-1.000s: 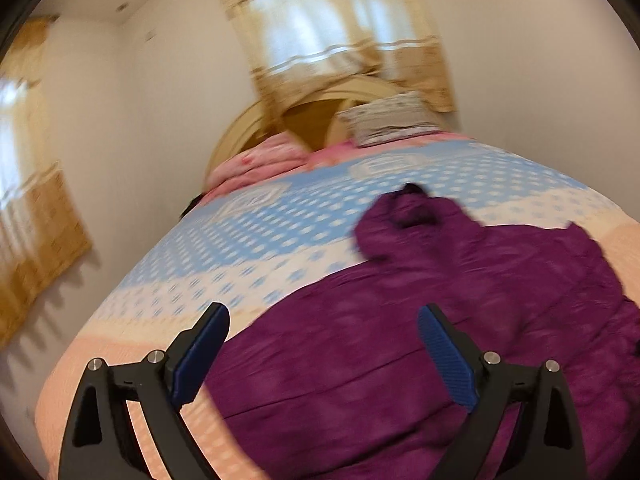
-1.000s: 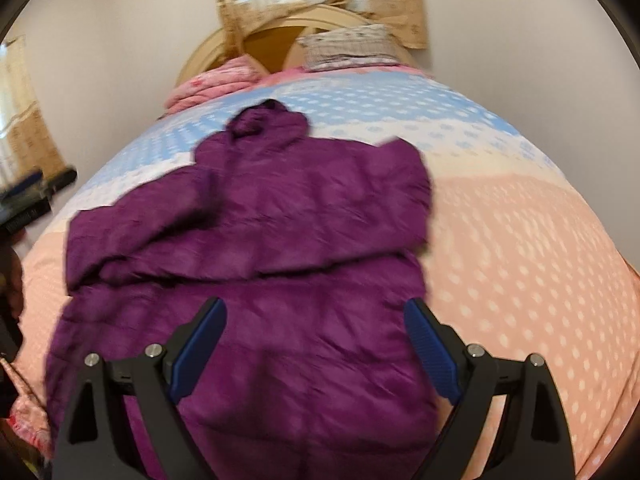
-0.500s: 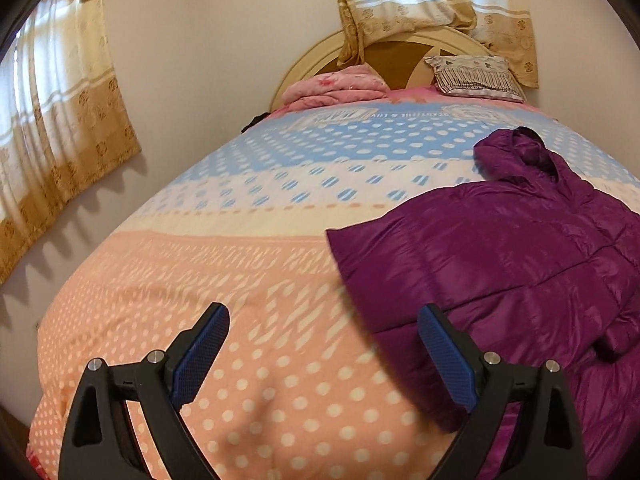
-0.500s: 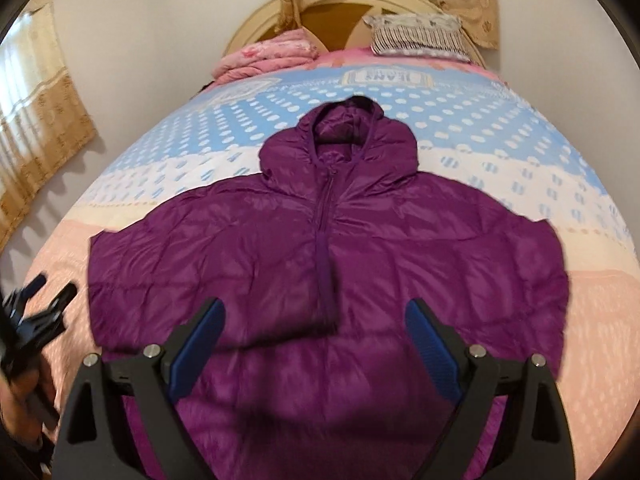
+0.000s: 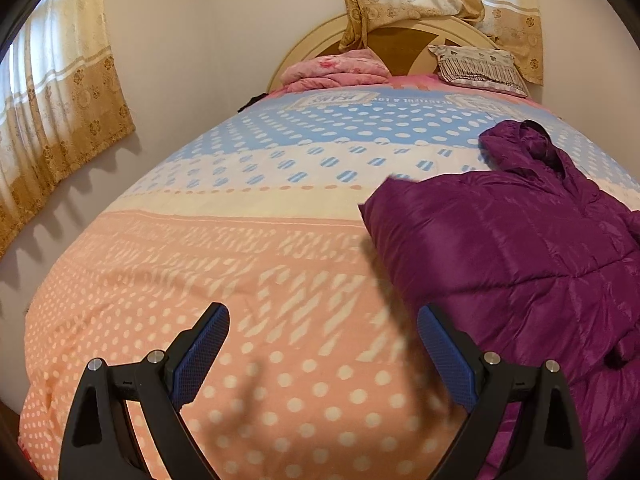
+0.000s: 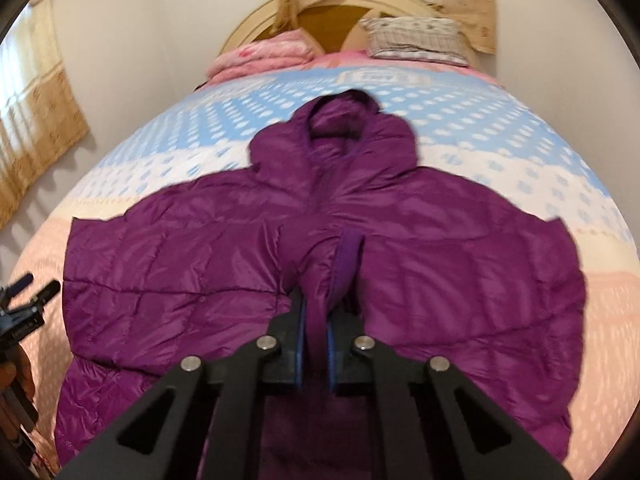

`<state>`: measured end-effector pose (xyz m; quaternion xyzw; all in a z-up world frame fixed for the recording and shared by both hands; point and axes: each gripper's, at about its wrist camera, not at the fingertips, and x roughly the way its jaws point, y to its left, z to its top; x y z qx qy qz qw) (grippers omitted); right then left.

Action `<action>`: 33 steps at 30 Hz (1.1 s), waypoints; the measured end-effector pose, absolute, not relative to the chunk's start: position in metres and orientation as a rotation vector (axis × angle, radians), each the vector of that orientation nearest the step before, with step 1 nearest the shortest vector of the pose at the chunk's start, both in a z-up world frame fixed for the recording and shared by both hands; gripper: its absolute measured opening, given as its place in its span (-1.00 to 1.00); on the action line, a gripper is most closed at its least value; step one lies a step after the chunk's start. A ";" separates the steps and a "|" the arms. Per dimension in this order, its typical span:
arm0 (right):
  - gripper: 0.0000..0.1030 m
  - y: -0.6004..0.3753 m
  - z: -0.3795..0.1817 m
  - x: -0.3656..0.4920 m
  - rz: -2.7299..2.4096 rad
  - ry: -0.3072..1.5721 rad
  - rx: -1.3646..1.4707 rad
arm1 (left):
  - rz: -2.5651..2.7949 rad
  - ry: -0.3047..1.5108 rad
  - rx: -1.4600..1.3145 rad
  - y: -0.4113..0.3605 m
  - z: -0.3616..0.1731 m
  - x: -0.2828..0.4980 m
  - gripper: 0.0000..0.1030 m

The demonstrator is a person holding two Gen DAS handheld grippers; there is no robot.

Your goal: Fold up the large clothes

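A purple hooded puffer jacket (image 6: 440, 264) lies front-up on the bed, hood toward the headboard, both sleeves folded across the chest. My right gripper (image 6: 316, 320) is shut on a bunched fold of the jacket's front near the zipper, pinched between its blue pads. In the left wrist view the same jacket (image 5: 532, 256) fills the right side. My left gripper (image 5: 322, 344) stands open over the peach dotted bedspread (image 5: 240, 280), its right finger (image 5: 444, 352) at the jacket's edge, nothing between the pads.
Folded pink bedding (image 5: 336, 70) and a striped pillow (image 5: 480, 66) sit at the wooden headboard (image 5: 400, 40). Curtains (image 5: 60, 112) hang on the left wall and behind the bed. The left gripper (image 6: 24, 308) and a hand show at the right view's left edge.
The right gripper went from wide open to shut on the jacket's front. The left gripper swung left off the jacket and lower, over bare bedspread, then held still.
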<state>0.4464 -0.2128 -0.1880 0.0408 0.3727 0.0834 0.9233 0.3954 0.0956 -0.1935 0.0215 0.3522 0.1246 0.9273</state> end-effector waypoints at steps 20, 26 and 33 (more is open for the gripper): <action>-0.66 -0.321 -0.214 0.388 -0.002 0.757 0.205 | 0.117 0.767 0.104 0.033 -0.182 0.408 0.85; -0.11 -0.337 -0.203 0.377 -0.105 0.749 0.231 | 0.082 0.745 0.101 0.013 -0.170 0.415 0.85; 0.06 -0.323 -0.161 0.359 -0.181 0.618 0.187 | -0.005 0.706 0.063 -0.027 -0.161 0.433 0.85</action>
